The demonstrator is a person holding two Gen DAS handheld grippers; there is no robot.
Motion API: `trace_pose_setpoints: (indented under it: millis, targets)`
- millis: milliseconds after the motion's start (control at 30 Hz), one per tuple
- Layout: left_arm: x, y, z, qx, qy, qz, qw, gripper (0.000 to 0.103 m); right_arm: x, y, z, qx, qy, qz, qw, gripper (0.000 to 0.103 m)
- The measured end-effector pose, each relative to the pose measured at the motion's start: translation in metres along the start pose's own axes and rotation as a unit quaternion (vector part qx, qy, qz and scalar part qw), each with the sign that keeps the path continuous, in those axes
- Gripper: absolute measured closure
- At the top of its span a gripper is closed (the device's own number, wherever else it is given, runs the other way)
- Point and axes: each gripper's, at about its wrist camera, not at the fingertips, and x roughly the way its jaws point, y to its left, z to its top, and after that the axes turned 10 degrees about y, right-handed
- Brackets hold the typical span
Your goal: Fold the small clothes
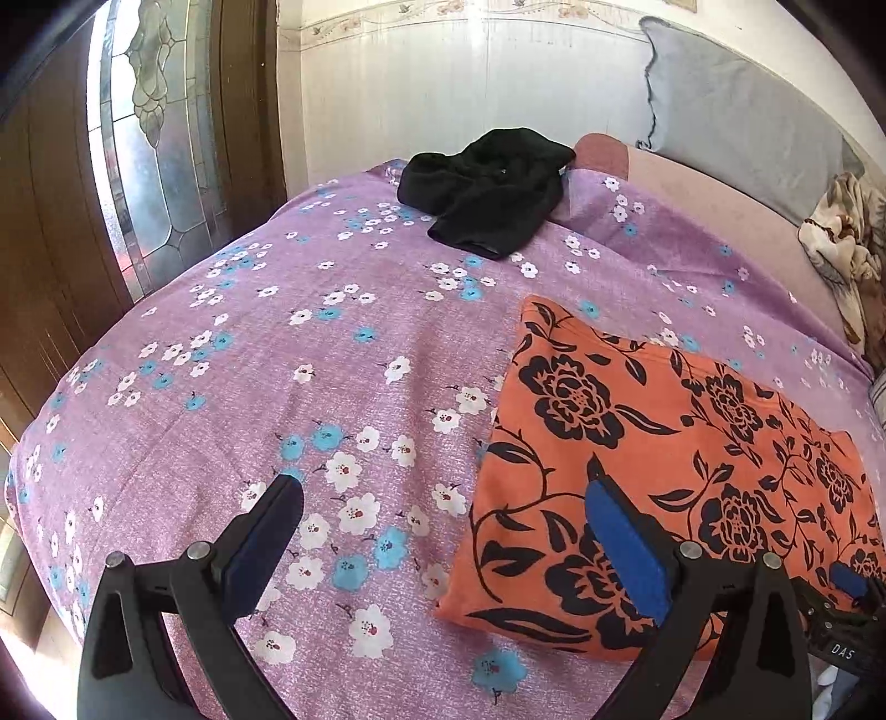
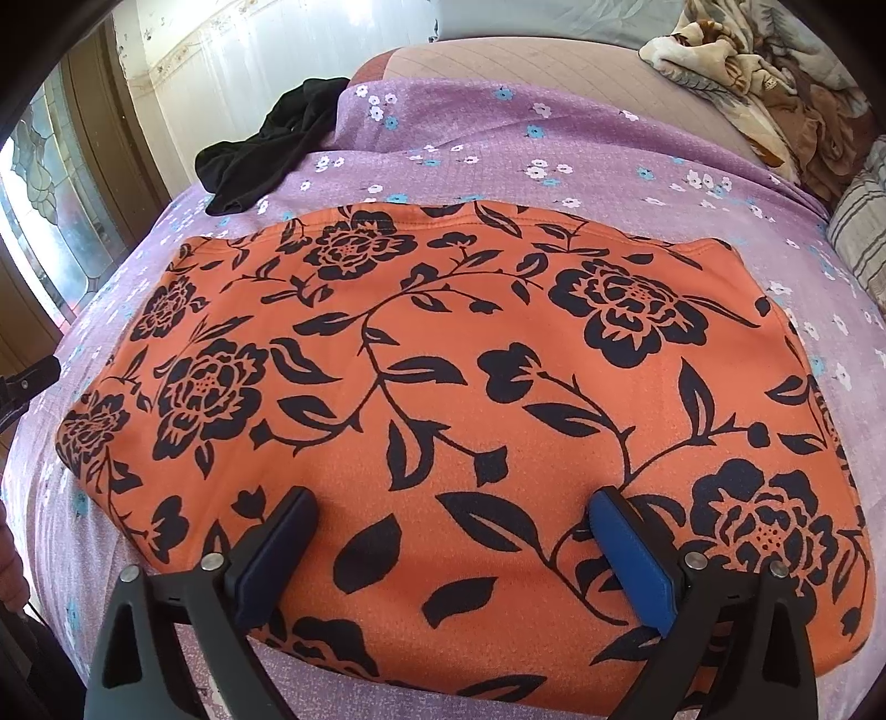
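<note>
Right gripper (image 2: 451, 554) nearest, jaws wide, nothing held, over near edge of orange garment (image 2: 443, 360), folded flat on bedspread (image 2: 498, 127). Left gripper (image 1: 443, 543) wide, empty. Black garment (image 1: 487, 188) crumpled at 12 o'clock. Both likely light, limp; pinch at corner or hem.

i work over a bed (image 1: 310, 354) spread with a purple sheet printed with white and blue flowers. past its far edge stands a pale panelled wall (image 1: 443, 94) with a patterned border strip (image 1: 421, 14) running along the top. to the left is a dark wooden door (image 1: 50, 232) with a tall leaded glass pane (image 1: 149, 144), and daylight comes through it, bright on the sheet. at the bed's far right corner a pinkish bare mattress (image 2: 554, 72) shows beyond the sheet, with a grey pillow (image 1: 736, 105) leaning on the wall, a crumpled beige and brown blanket (image 2: 769, 61) beside it, and a striped cushion (image 2: 864, 227) at the right edge.
</note>
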Motion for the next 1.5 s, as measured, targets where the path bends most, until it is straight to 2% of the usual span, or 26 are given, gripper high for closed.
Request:
trace_pose_setpoints:
  millis: [533,1033,1133,1200,1333,1400,1467,1500]
  targets:
    - [0.004,-0.031,-0.005,0.042,0.021,-0.02,0.9987,0.002,0.001,0.0,0.0,0.001,-0.001,0.0,1.0,0.001]
    - [0.008,-0.049,-0.005,0.056,0.029,-0.024,0.9977,0.002,0.001,0.0,0.0,0.002,-0.001,0.0,1.0,0.001]
    - [0.012,-0.05,-0.006,0.059,0.034,-0.021,0.9975,0.002,0.0,-0.001,0.001,0.006,0.0,0.009,1.0,0.001]
    - [0.019,-0.05,-0.006,0.062,0.046,-0.012,0.9969,0.002,-0.004,-0.005,0.003,0.019,-0.004,0.029,0.999,0.001]
    - [0.05,-0.05,-0.012,0.074,0.109,0.017,0.9911,0.002,-0.02,-0.015,0.006,0.044,-0.048,0.065,0.996,0.005]
    - [0.06,-0.045,-0.013,0.053,0.126,-0.007,0.9905,0.001,-0.025,-0.014,0.006,0.037,-0.065,0.053,0.996,0.014]
    - [0.063,-0.038,-0.01,0.034,0.141,-0.022,0.9892,0.0,-0.011,-0.013,0.008,0.033,-0.033,0.052,0.998,0.031]
    - [0.063,-0.038,-0.01,0.035,0.142,-0.023,0.989,0.0,-0.001,-0.012,0.007,0.032,-0.009,0.049,0.998,0.032]
